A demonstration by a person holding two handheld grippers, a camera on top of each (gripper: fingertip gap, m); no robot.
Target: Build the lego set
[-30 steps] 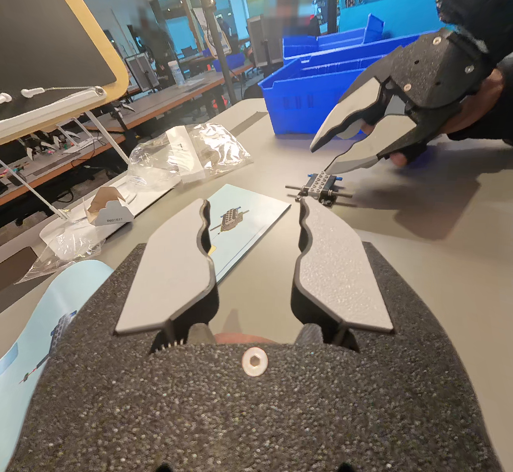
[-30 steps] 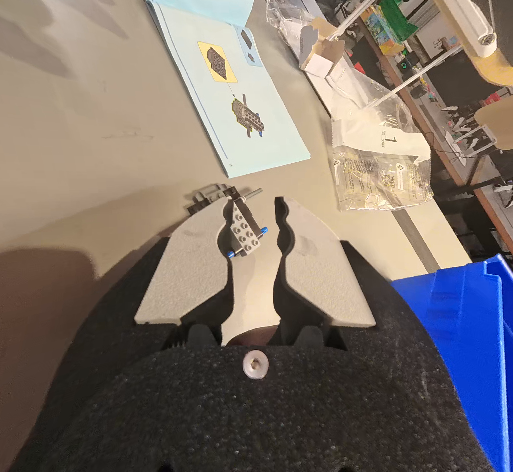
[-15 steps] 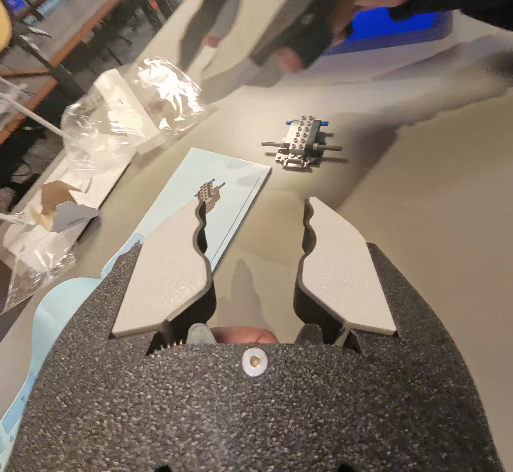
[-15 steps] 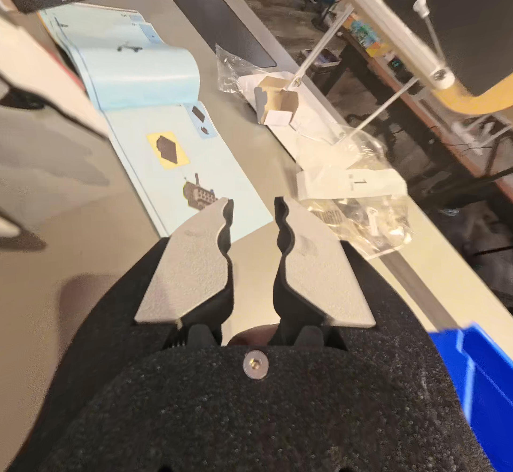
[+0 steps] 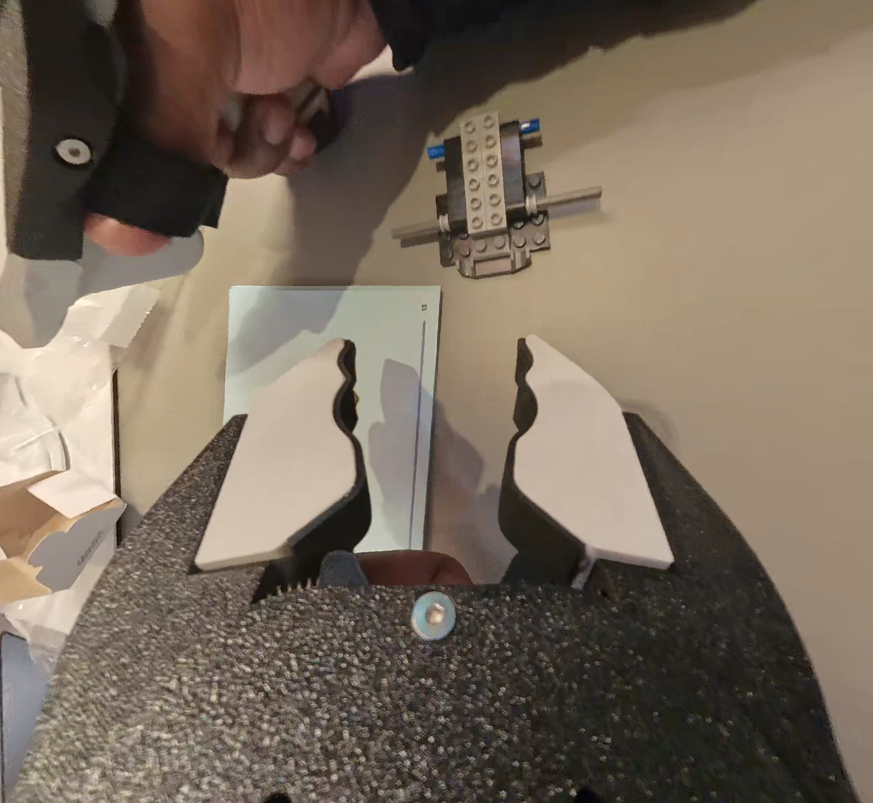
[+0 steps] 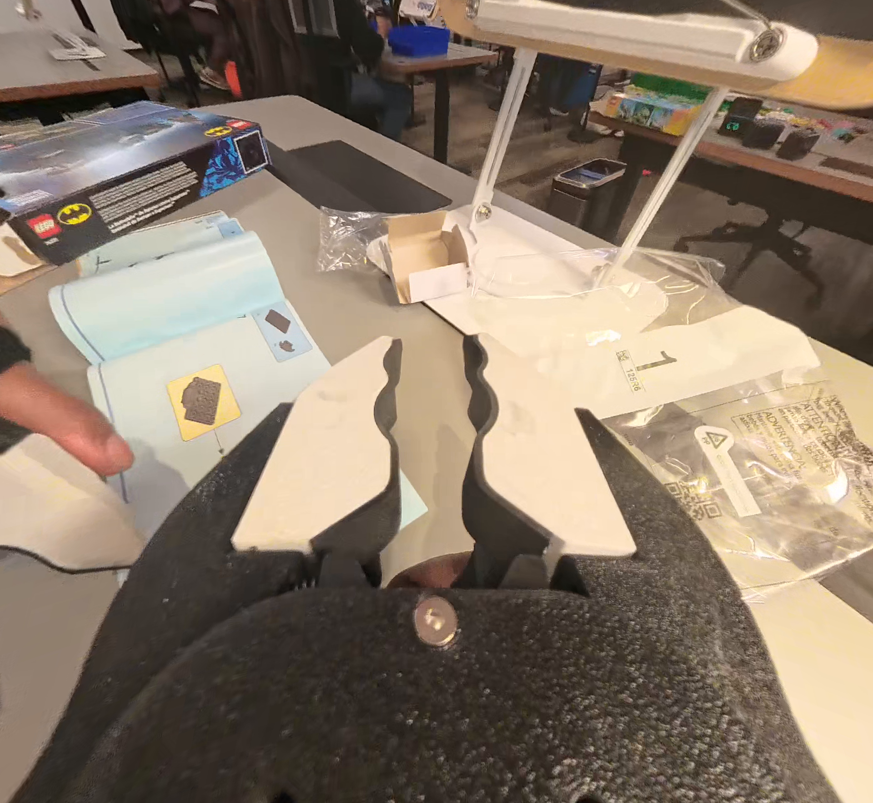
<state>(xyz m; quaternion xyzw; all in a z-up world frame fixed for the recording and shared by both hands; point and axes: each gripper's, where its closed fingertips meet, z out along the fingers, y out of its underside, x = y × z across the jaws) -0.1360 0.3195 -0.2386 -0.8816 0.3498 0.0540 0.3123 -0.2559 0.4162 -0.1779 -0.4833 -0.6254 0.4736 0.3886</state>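
Note:
In the left wrist view my left gripper (image 5: 434, 346) is open and empty. It hangs over the right edge of a pale blue instruction booklet (image 5: 307, 322) on the grey table (image 5: 708, 355). A small grey and black brick assembly (image 5: 491, 195) with a grey axle and blue pins lies on the table just beyond its fingertips, untouched. A blurred hand (image 5: 245, 48) on the other gripper's black body fills the upper left. In the right wrist view my right gripper (image 6: 432, 341) is open by a narrow gap with nothing between its fingers. It is above the table between the open booklet (image 6: 189, 355) and a clear plastic bag of parts (image 6: 756, 450).
A torn small cardboard box (image 6: 425, 251) and empty clear bags (image 6: 349, 232) lie beyond the right gripper. A white lamp stand (image 6: 637, 34) rises over them. A dark set box (image 6: 127, 180) lies at the far left. A finger (image 6: 71, 431) rests on the booklet.
The right gripper has left the brick assembly on the table and swung away toward the bags, its fingers a little closer together. The left gripper has tilted down over the booklet's edge.

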